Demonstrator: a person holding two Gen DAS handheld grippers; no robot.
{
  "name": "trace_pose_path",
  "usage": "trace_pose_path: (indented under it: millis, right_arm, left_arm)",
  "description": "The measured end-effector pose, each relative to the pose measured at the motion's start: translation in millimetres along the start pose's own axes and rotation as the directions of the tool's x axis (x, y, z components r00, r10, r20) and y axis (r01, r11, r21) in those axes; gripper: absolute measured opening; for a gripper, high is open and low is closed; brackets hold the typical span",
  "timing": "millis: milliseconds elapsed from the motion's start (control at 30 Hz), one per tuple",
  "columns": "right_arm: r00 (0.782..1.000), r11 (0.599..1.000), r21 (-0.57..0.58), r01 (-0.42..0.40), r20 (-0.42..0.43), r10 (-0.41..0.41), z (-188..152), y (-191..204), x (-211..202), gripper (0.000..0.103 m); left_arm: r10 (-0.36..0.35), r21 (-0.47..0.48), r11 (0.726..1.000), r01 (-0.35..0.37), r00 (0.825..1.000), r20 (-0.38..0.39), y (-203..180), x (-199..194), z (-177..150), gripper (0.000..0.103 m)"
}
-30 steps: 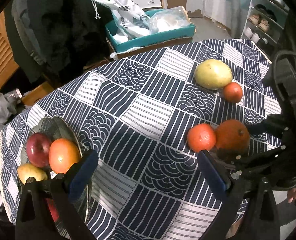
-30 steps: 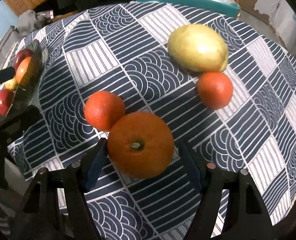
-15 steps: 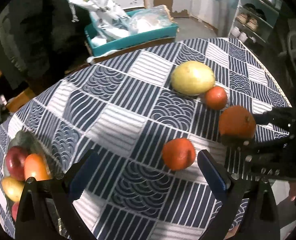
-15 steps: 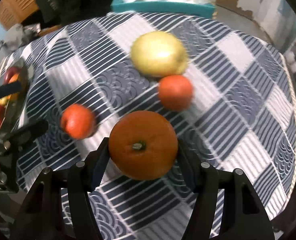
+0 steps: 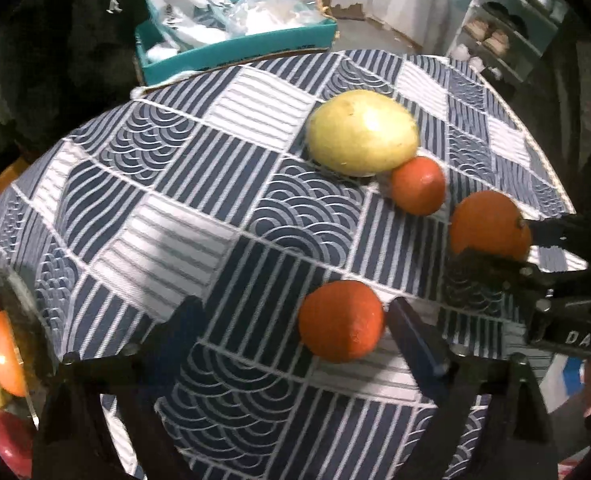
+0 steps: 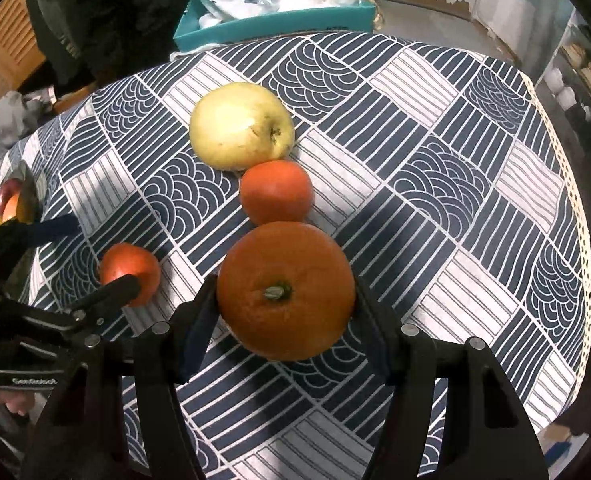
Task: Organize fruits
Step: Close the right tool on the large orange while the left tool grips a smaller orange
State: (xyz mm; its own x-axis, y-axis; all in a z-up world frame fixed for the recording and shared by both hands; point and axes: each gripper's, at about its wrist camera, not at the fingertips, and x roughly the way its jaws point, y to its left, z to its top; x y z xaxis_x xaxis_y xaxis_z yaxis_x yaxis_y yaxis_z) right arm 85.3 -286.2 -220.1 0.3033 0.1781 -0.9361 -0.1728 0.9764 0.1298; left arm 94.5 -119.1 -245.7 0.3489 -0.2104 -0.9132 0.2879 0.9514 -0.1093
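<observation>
So the right gripper [image 6: 285, 312] had its two dark fingers clamped on the big round orange with the green stem nub [image 6: 285, 290], apparently lifted just above the navy-and-white patterned tablecloth [image 6: 435, 152]. The left gripper [image 5: 291, 336] sat spread wide with nothing in it, the small reddish-orange mandarin [image 5: 341, 320] close by its right finger. Looked maybe half done: a few red and orange fruits were already in the glass bowl [image 5: 23, 300] at the far left edge, while the large yellow-green apple-like fruit [image 6: 241, 126] and a second small orange-red fruit [image 6: 275, 192], touching each other, were left on the cloth.
</observation>
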Motion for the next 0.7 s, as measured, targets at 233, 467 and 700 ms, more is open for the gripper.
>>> trace_pose_path:
  millis: [233, 467, 700]
  right_arm:
    - [1.0, 1.0, 0.011, -0.009, -0.001, 0.009, 1, -3, 2, 0.064]
    - [1.0, 1.0, 0.02, -0.008, 0.019, 0.008, 2, -6, -4, 0.064]
    - [0.997, 1.0, 0.008, 0.014, 0.081, -0.015, 6, -4, -22, 0.064]
  left_arm:
    - [-0.085, 0.062, 0.994, 0.087, 0.996, -0.041, -22, 7, 0, 0.054]
    - [-0.059, 0.117, 0.991, 0.062, 0.998, -0.035, -33, 5, -3, 0.045]
    - [-0.039, 0.081, 0.996, 0.038, 0.999, 0.01, -26, -13, 1, 0.045]
